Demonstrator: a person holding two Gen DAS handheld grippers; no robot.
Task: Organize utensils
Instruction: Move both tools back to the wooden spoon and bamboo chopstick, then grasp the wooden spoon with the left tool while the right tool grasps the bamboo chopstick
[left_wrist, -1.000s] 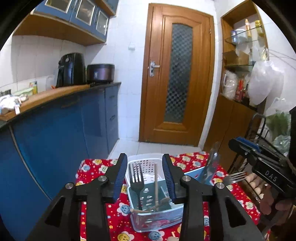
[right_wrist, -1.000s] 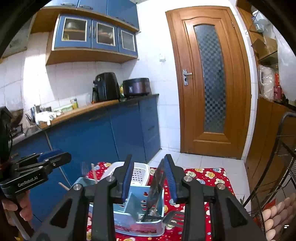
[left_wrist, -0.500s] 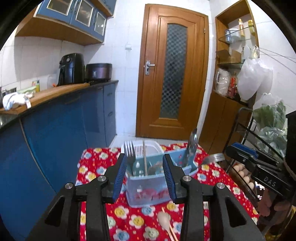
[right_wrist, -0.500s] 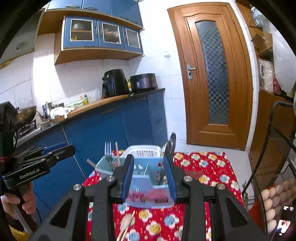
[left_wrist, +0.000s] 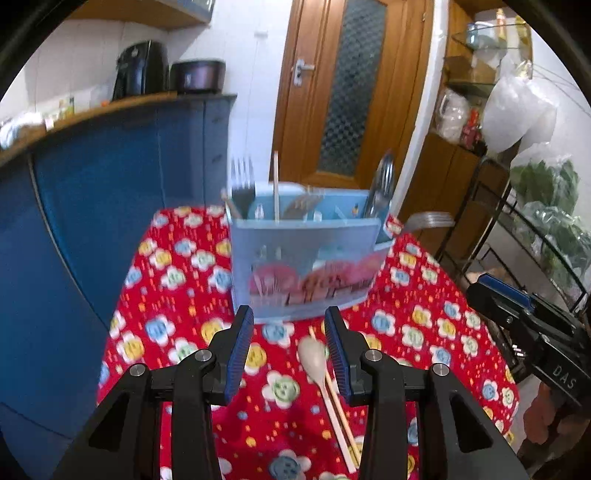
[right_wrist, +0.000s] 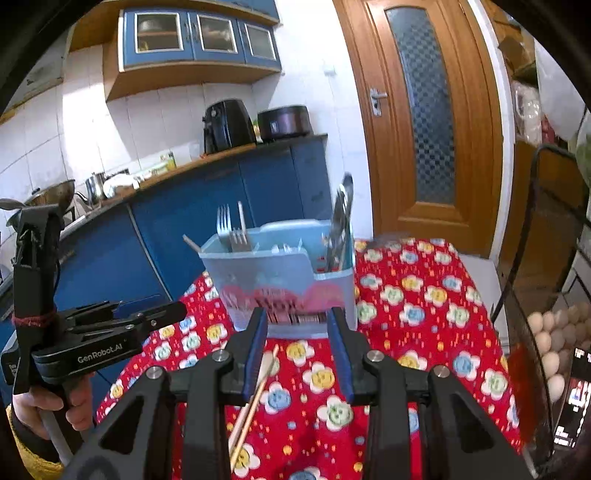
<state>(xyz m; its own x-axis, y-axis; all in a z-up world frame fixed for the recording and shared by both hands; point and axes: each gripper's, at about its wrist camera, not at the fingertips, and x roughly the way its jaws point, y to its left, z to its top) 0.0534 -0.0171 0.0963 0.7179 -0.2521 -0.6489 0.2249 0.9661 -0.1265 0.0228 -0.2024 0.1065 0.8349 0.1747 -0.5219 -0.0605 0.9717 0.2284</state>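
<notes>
A pale blue utensil caddy (left_wrist: 303, 266) (right_wrist: 280, 280) stands on the red flowered tablecloth (left_wrist: 177, 295). It holds forks (left_wrist: 242, 184) (right_wrist: 225, 225), a chopstick (left_wrist: 275, 184) and a metal spoon (left_wrist: 382, 184) (right_wrist: 341, 221). A beige spoon (left_wrist: 312, 358) and chopsticks (left_wrist: 341, 406) (right_wrist: 251, 410) lie on the cloth in front of it. My left gripper (left_wrist: 290, 350) is open and empty, just short of the caddy, above the beige spoon. My right gripper (right_wrist: 297, 354) is open and empty, also in front of the caddy.
Blue kitchen cabinets (left_wrist: 92, 206) run along the left. A wooden door (right_wrist: 424, 122) is behind the table. A wire rack with eggs (right_wrist: 550, 339) and greens (left_wrist: 546, 206) stands at the right. The other gripper shows at the edge of each view (left_wrist: 532, 332) (right_wrist: 96, 332).
Both grippers have pulled back and down from the caddy. The caddy now stands farther ahead, and the beige spoon and chopsticks on the cloth have come into view.
</notes>
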